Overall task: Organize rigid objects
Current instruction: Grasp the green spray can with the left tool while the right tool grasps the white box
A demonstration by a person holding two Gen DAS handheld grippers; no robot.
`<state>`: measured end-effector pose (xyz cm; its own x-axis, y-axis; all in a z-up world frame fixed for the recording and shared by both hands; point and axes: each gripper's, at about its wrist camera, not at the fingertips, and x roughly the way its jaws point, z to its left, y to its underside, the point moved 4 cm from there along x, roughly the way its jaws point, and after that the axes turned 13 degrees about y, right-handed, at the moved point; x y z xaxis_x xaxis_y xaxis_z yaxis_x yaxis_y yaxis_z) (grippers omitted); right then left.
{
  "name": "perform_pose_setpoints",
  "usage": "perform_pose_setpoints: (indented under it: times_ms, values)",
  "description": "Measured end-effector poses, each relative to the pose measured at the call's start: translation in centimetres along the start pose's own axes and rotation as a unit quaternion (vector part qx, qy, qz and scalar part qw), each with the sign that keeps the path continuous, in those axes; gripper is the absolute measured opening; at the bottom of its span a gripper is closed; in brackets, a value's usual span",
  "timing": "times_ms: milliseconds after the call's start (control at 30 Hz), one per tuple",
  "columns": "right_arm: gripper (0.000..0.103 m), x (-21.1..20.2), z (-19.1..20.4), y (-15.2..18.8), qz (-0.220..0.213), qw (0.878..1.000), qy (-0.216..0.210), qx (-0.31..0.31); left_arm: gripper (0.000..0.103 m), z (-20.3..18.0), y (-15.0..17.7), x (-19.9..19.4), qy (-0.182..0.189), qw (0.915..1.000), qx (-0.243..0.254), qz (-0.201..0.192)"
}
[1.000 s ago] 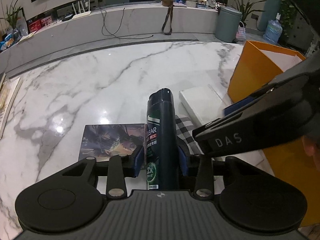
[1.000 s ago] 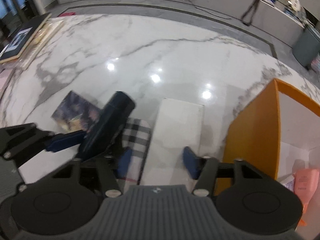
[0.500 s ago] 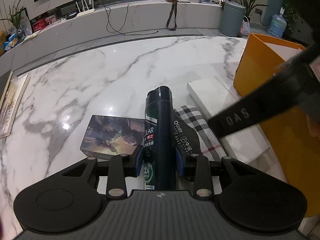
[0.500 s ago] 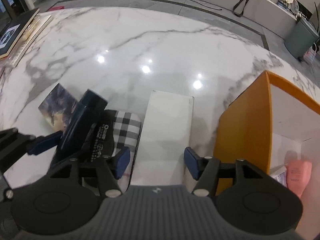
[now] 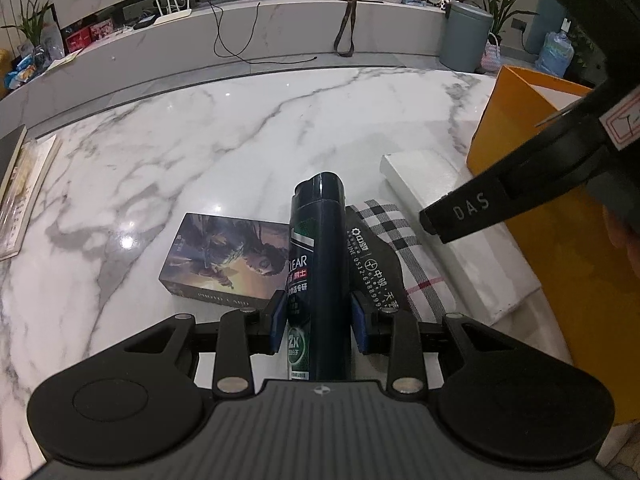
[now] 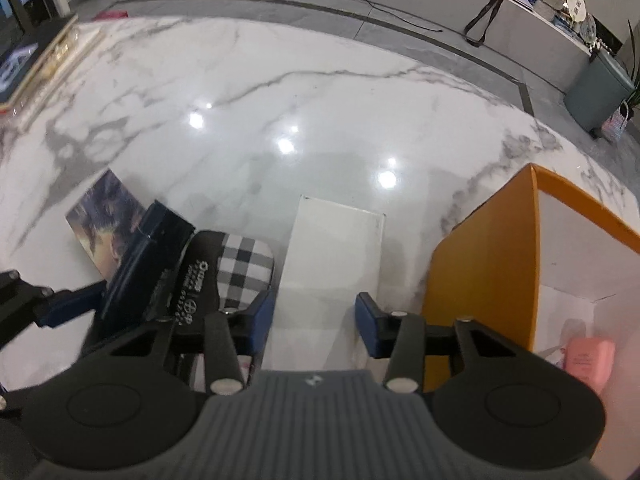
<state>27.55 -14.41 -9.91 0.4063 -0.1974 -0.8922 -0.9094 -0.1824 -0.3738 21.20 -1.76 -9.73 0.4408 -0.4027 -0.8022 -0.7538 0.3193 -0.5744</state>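
glossy white marble floor (image 5: pixel 168 152) with grey veins; books (image 5: pixel 24 188) far left, picture box (image 5: pixel 224 260), then the dark bottle (image 5: pixel 320 272) clamped in the left gripper (image 5: pixel 320 324). right gripper (image 6: pixel 316 320) spread over a white box (image 6: pixel 332 256); orange bin (image 6: pixel 488 264) right.

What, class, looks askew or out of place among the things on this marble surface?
Little stands out. The checked case lies wedged between the picture box and the white box, at a slant to the latter. The dark bottle is in the left gripper, not spilled.
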Motion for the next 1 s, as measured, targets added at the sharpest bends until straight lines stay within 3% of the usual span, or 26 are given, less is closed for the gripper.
perform_pose_setpoints:
  times_ms: [133, 267, 400, 633, 1000]
  values:
    - [0.06, 0.3, 0.6, 0.1, 0.013, 0.999, 0.032, -0.023, 0.038, 0.0, 0.1, -0.1, 0.0, 1.0, -0.005, -0.001]
    - [0.065, 1.0, 1.4, 0.2, 0.03, 0.997, 0.051, -0.047, 0.038, 0.1, 0.0, -0.1, 0.003, 1.0, -0.007, -0.002]
    - [0.065, 1.6, 1.3, -0.4, 0.049, 0.997, 0.058, -0.029, 0.038, 0.2, 0.1, -0.1, 0.007, 0.9999, -0.01, -0.004]
    - [0.061, 2.1, 0.9, 0.5, 0.062, 0.998, 0.005, -0.007, 0.037, 0.3, 0.7, -0.6, 0.009, 0.9999, -0.008, 0.006]
    - [0.061, 0.0, 2.0, 4.4, 0.066, 0.997, -0.036, -0.02, 0.037, -0.6, 3.2, -2.1, -0.007, 0.9982, -0.016, 0.058]
